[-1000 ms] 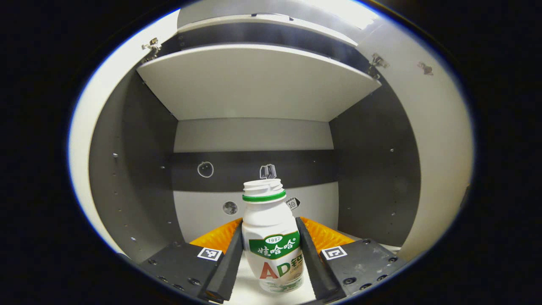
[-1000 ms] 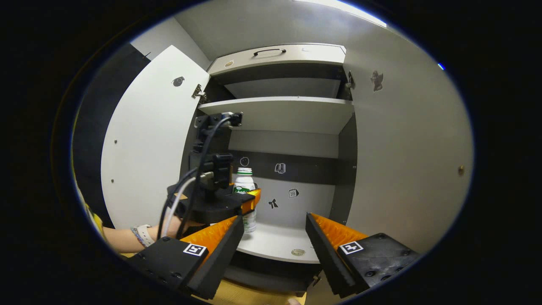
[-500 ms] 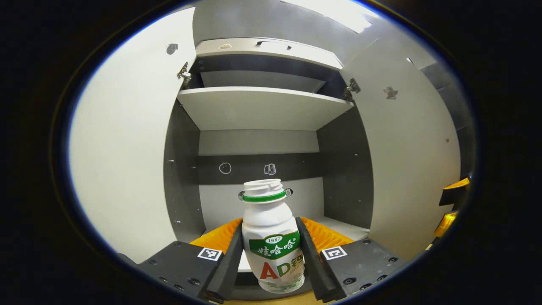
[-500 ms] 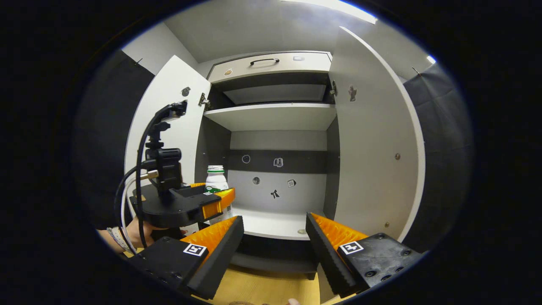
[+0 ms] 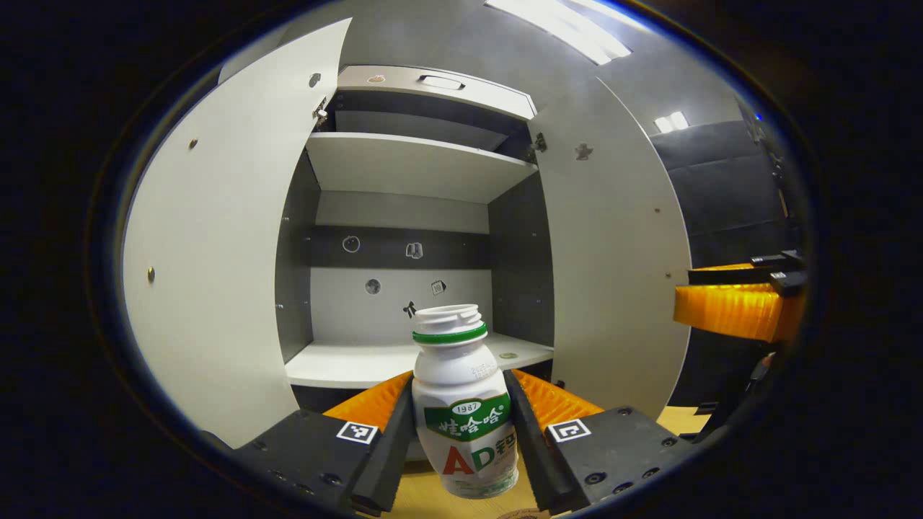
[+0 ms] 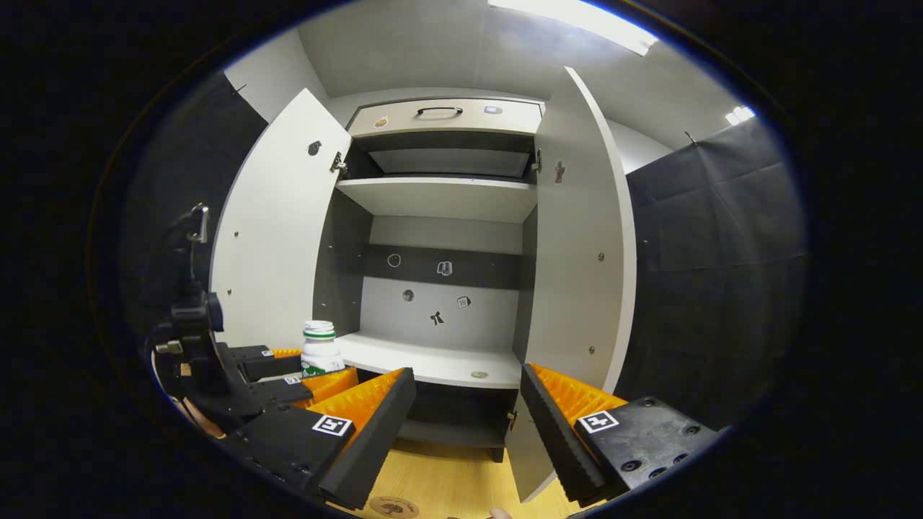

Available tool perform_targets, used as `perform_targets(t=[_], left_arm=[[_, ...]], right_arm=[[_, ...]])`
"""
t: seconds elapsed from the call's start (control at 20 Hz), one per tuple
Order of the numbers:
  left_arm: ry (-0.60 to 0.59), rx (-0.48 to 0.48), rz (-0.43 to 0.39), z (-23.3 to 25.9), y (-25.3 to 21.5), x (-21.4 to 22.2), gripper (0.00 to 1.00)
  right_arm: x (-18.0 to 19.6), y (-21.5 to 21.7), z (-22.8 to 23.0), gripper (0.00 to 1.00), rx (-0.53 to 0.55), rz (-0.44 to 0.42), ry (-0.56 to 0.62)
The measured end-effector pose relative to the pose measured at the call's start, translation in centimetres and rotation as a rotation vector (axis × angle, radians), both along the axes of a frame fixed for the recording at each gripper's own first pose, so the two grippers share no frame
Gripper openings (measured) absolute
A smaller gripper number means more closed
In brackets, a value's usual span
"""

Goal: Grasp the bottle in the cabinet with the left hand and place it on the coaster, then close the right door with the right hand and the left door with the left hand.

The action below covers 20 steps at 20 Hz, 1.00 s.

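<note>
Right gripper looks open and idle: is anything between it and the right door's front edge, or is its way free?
Probably free. The right gripper is open and holds nothing, and the right door stands open just ahead, nothing between them.

Left gripper view: rides on left tool (image 5: 458, 425), looking forward along its fingers, out in front of the open cabinet (image 5: 404, 238), near. Other tool's orange finger at far right edge (image 5: 735, 310).

Right gripper view: rides on right tool (image 6: 465, 425), facing same cabinet (image 6: 440, 267) square-on from slightly farther back; left tool ahead to its left (image 6: 288, 367).

Shared: cabinet interior, both open doors, wooden surface (image 6: 447, 483).
</note>
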State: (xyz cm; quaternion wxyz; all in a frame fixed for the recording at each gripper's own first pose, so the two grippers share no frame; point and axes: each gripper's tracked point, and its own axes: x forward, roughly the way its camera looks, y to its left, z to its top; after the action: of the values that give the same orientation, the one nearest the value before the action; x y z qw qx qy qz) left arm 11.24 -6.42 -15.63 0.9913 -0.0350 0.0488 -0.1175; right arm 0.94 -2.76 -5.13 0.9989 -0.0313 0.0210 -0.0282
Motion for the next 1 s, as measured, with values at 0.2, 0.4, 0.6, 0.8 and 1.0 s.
perform_targets(t=[0.2, 0.4, 0.6, 0.8, 1.0], left_arm=[[0.042, -0.002, -0.036, -5.2, -3.3, -2.6, 0.71], [0.048, 0.008, -0.029, -10.0, -5.6, -4.2, 0.71], [0.082, 0.022, 0.013, -14.9, -7.2, -5.9, 0.71], [0.083, 0.023, 0.035, -17.5, -8.1, -6.2, 0.71], [0.079, 0.040, 0.053, -18.8, -8.0, -5.9, 0.72]], right_arm=[[0.6, 0.1, -3.0, 0.98, -0.031, 0.033, 0.039], [1.4, 0.3, -5.4, 0.98, -0.021, 0.086, 0.037], [1.6, -0.7, -7.3, 0.98, -0.023, 0.105, 0.014], [1.4, -2.2, -9.5, 0.98, -0.032, 0.089, 0.031], [0.8, -2.3, -11.2, 0.98, -0.029, 0.105, 0.065]])
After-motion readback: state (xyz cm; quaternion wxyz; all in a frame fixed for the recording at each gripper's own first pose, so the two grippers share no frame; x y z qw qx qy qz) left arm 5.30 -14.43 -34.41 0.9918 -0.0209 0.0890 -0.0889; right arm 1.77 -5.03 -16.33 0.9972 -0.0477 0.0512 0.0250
